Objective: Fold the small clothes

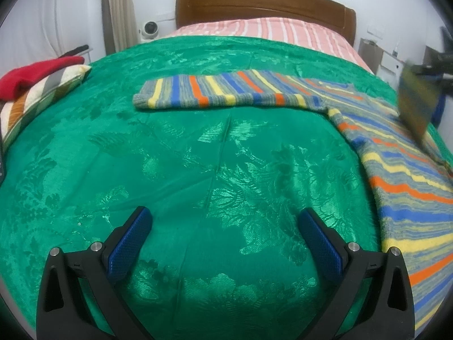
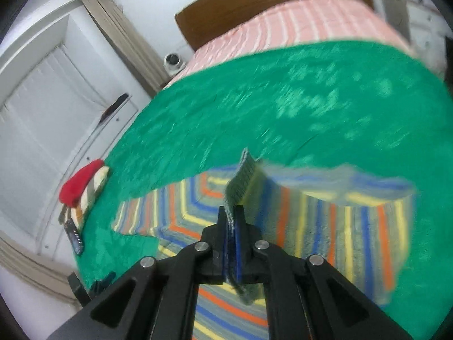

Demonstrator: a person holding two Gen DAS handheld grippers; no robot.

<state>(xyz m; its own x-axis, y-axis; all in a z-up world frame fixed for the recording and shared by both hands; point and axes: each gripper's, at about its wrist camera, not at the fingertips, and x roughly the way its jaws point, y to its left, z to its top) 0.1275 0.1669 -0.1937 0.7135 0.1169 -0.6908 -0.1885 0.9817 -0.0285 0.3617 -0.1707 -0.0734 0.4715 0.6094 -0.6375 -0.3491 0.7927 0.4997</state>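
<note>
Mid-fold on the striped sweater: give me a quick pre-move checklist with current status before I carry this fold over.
1. Right gripper shut on the striped sweater: ok.
2. Left gripper open, holding nothing: ok.
3. Left sleeve lying flat on the green blanket: ok.
4. Lifted edge free of bunching: cannot tell, right wrist view is blurred.
5. Red garment and striped pillow apart from the sweater: ok.
</note>
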